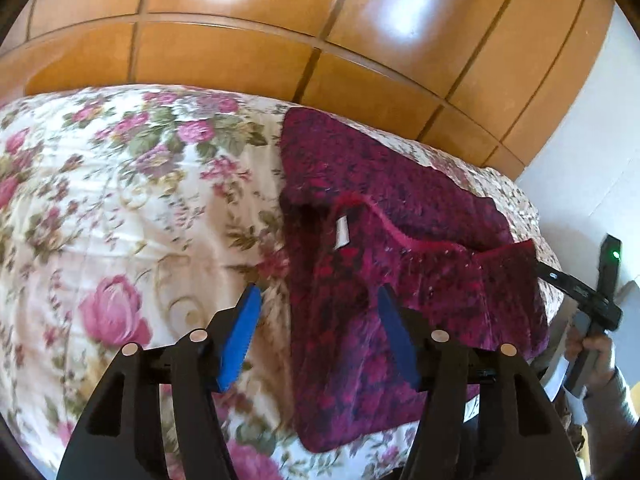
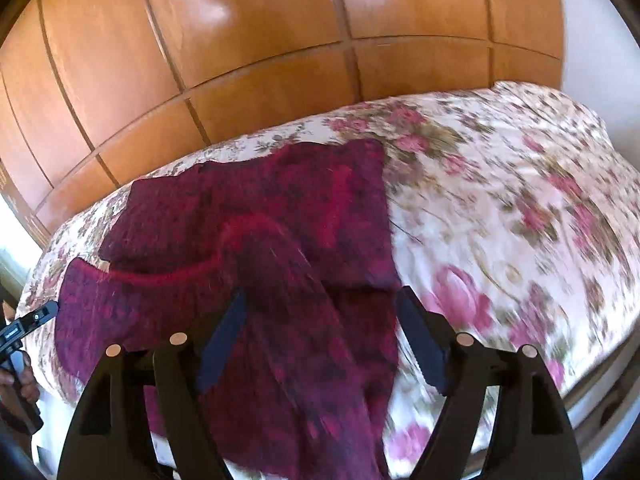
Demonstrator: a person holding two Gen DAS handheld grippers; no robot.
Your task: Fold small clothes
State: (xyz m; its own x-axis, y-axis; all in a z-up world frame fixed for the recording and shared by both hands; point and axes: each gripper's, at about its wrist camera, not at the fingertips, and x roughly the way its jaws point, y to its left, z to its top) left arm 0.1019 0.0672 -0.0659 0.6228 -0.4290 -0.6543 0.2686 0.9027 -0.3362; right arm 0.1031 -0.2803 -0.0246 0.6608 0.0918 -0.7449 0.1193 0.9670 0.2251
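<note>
We see the left gripper point(image 1: 318, 300) spread wide above the one maroon sweater point(image 1: 400, 248), grasping nothing. The right gripper point(image 2: 322, 306) is equally wide, cloth lying between its fingers, contact uncertain. The sweater lies on the floral bedspread point(image 1: 120, 200); bare bedspread extends toward nine o'clock in the left view.

Rose-patterned floral bedspread point(image 1: 120, 208) before glossy orange wooden wardrobe panels point(image 1: 224, 60), white wall point(image 1: 592, 152) alongside.
</note>
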